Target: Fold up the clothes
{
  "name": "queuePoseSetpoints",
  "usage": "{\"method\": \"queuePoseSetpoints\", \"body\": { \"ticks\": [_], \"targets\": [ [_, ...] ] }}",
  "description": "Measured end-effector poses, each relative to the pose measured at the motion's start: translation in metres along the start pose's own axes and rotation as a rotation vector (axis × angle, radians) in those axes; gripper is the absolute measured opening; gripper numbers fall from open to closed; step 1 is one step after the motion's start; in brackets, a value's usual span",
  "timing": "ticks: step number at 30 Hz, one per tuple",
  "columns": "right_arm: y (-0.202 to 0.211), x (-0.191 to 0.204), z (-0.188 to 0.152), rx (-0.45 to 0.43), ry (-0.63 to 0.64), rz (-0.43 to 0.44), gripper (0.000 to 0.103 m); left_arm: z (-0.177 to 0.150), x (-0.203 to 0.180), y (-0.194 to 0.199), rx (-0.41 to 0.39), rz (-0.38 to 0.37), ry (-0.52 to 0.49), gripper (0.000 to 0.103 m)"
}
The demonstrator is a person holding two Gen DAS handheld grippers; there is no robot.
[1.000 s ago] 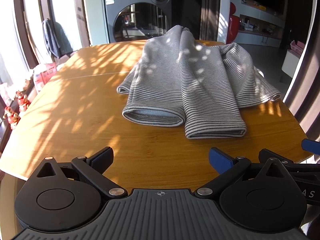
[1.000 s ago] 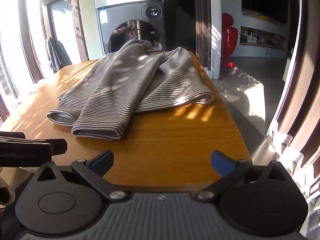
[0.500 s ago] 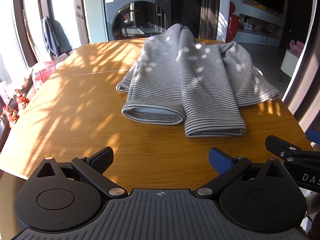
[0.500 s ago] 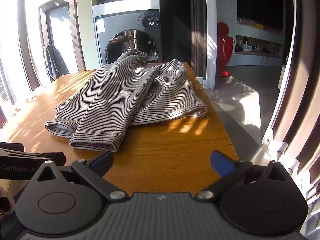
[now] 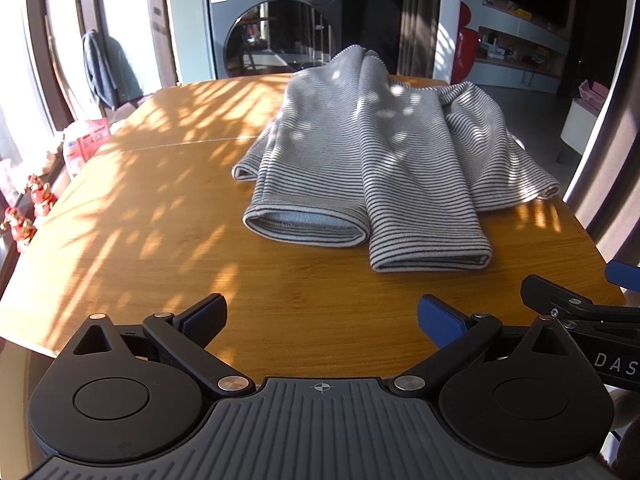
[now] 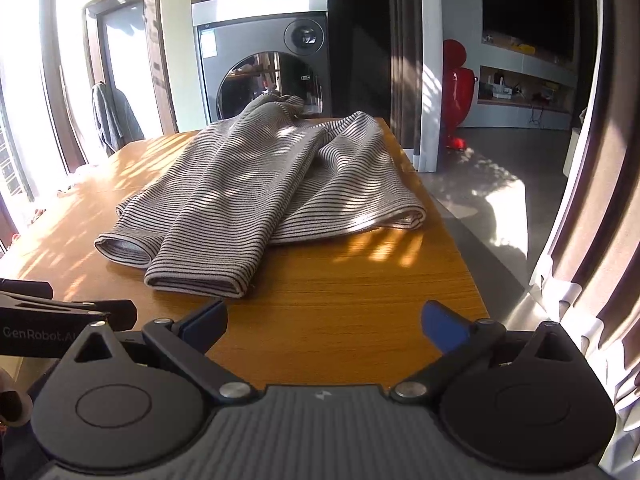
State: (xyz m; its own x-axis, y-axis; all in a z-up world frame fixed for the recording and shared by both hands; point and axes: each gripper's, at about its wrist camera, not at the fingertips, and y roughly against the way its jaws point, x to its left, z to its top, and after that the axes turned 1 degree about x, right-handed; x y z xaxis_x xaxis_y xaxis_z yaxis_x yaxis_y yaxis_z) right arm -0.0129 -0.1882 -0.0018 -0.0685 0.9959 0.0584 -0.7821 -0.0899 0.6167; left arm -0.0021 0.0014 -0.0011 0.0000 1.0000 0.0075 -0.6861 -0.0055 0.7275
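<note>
wooden table (image 5: 168,216) in dappled sunlight ahead of the fingers; washing machine (image 6: 264,68) beyond, windows left, red appliance (image 6: 456,92) right.

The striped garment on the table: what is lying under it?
The striped garment lies directly on the wooden table. Its two near cuffs rest on bare wood. Whether anything else lies beneath its middle cannot be seen, because the fabric covers it.
</note>
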Motion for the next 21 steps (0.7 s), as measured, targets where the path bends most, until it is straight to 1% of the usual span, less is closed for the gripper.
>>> {"method": "queuePoseSetpoints", "body": {
  "ticks": [21],
  "targets": [
    [-0.0039,0.0014,0.0024,0.008,0.003,0.004,0.103,0.0013,0.002,-0.0024,0.003,0.004,0.008,0.103]
  ]
}}
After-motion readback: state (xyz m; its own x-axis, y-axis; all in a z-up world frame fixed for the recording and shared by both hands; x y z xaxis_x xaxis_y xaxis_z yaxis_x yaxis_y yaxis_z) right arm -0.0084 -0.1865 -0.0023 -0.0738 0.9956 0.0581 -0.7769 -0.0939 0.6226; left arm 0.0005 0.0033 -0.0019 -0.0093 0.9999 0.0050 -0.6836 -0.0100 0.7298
